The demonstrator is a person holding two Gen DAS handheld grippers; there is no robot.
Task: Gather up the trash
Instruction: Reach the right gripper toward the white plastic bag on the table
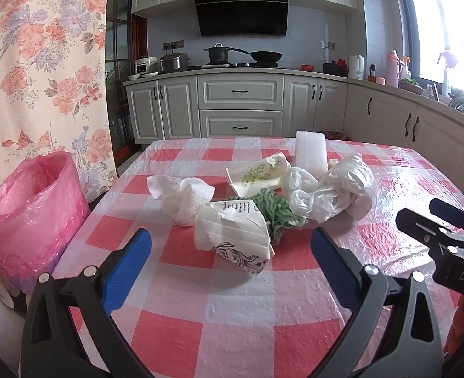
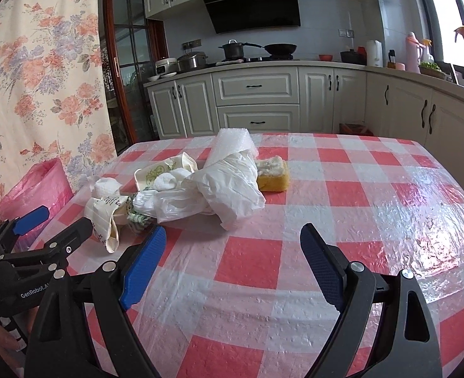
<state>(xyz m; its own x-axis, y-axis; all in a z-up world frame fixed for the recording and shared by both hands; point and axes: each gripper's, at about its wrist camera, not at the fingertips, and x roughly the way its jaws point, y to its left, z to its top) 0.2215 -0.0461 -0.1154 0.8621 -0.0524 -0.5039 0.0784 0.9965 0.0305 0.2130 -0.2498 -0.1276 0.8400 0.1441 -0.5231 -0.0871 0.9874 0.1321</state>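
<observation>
Two crumpled paper cups [image 1: 235,236], wadded tissue [image 1: 184,198] — glossy checked tablecloth [image 1: 232,315].

Home kitchen. Cream cabinets [image 1: 239,91] along walls, black range hood [image 1: 241,11] over stove, pot [image 1: 218,54] and frying pan [image 1: 266,55] there, rice cooker [image 1: 146,64], kettle [image 1: 356,67], checked cloth on worktop [image 1: 232,283].
</observation>
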